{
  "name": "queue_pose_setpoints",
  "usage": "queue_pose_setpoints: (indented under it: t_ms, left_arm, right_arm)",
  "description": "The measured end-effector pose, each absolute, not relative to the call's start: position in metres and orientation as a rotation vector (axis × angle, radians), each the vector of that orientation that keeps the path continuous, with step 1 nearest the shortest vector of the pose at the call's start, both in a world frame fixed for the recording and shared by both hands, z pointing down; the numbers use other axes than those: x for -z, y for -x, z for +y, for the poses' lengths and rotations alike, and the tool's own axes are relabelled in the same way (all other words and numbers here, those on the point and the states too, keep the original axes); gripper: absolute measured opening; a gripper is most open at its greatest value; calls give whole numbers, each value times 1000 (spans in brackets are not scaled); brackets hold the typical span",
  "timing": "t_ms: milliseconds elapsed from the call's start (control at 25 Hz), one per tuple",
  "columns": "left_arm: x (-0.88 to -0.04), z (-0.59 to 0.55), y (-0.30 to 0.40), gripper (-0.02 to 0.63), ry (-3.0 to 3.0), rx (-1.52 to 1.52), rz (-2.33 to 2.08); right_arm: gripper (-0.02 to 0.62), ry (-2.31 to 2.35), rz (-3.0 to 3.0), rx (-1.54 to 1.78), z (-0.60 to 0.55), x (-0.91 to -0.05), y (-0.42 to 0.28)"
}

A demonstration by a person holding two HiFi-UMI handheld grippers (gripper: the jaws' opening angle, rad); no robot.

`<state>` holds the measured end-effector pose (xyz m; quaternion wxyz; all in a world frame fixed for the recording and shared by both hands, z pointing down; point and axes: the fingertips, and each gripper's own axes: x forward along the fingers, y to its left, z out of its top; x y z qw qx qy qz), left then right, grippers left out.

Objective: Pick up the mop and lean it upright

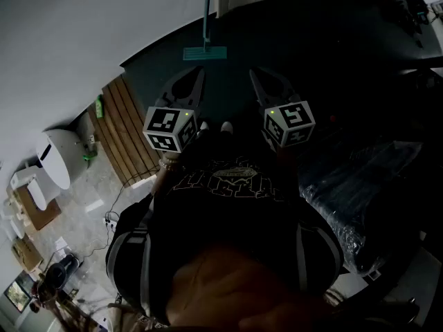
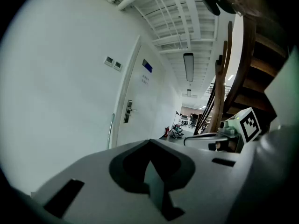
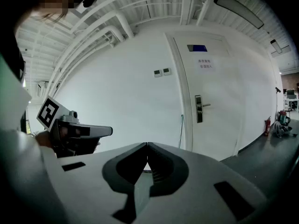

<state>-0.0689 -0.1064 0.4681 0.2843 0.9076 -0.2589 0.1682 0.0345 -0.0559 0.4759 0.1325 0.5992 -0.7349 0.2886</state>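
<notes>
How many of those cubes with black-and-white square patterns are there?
2. The left cube sits on the left gripper, the right cube on the right gripper, side by side in the head view; none seems hidden.

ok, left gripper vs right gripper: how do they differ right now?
The left gripper has the mop handle left of its jaws in its own view; the right gripper has it to the right. In the head view the left gripper angles rightward, the right gripper leftward. Shared: both shut, empty, clear of the mop handle.
</notes>
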Motion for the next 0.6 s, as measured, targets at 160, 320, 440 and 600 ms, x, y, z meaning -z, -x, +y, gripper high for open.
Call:
queue_pose_setpoints:
  t_ms: [160, 320, 440, 600]
  left_arm:
    - [-466, -105, 70, 46, -2442, -448, -695]
    - [-465, -106, 73, 46, -2443, -448, -707]
    - [-466, -106, 75, 46, -2443, -449, -714]
    - [-465, -106, 76, 46, -2436, -460, -714]
  right_arm:
    - [19, -1738, -2117, -830, -51, -481, -38]
    - [20, -1746, -2165, -835, -55, -477, -34]
    - [20, -1742, -2149, -834, -54, -480, -35]
    - [20, -1754, -2167, -835, -57, -475, -36]
